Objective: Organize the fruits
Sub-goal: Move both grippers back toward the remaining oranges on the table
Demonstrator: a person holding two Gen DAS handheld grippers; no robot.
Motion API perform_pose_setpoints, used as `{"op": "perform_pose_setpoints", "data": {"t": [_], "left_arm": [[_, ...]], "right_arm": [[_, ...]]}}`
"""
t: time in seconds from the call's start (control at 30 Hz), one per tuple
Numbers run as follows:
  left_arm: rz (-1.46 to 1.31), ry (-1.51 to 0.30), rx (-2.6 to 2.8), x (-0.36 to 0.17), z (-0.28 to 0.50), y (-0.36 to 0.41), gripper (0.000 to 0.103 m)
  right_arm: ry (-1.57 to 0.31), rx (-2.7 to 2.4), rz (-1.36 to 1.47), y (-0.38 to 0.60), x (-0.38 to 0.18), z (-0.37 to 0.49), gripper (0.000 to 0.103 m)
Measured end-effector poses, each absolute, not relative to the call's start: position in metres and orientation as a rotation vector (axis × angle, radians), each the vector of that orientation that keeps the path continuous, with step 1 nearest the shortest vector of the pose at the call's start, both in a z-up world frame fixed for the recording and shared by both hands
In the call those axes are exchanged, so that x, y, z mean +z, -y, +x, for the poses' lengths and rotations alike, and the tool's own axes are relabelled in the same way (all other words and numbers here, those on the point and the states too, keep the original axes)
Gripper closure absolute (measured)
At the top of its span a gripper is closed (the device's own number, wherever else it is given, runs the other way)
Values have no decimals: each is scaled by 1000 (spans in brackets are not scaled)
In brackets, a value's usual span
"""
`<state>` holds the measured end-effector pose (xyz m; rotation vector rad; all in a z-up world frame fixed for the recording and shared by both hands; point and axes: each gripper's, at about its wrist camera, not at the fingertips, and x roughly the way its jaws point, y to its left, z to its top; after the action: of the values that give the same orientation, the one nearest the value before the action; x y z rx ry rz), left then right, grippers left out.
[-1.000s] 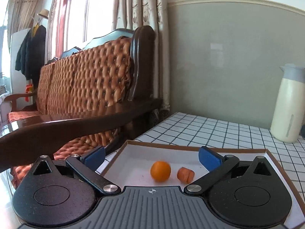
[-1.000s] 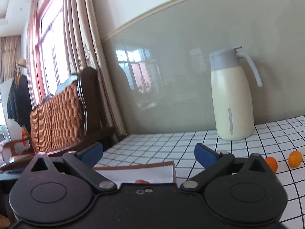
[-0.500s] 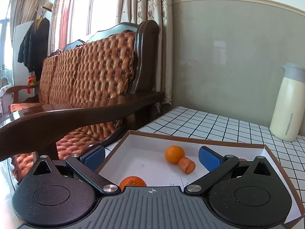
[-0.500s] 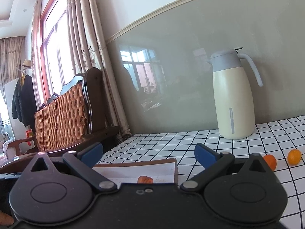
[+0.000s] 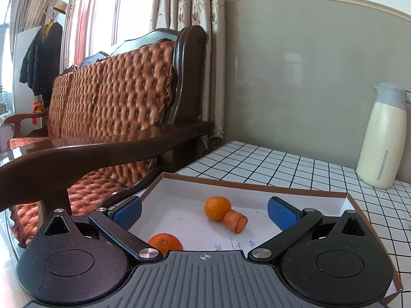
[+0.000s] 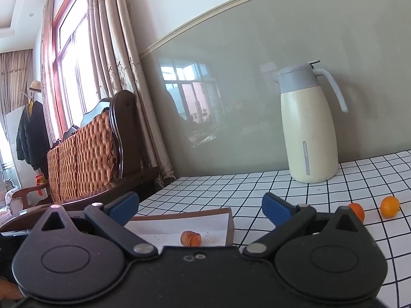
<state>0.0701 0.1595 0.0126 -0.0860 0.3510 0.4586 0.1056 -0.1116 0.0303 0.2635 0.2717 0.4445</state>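
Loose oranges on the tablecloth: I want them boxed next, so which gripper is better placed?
Probably the right gripper: open, with both oranges just right of its fingers. The left gripper hangs over the box.

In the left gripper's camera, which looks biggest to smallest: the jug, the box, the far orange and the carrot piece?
1. Box
2. Jug, though it stands farther away, so it may really be bigger than it looks
3. Far orange
4. Carrot piece, only slightly smaller
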Motion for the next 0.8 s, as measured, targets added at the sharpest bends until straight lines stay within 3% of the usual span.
{"op": "perform_pose_setpoints", "data": {"t": [0.8], "left_arm": [[31,-302,271,21,84,-63,0]], "right_arm": [[-260,364,132,163,31,81,6]]}}
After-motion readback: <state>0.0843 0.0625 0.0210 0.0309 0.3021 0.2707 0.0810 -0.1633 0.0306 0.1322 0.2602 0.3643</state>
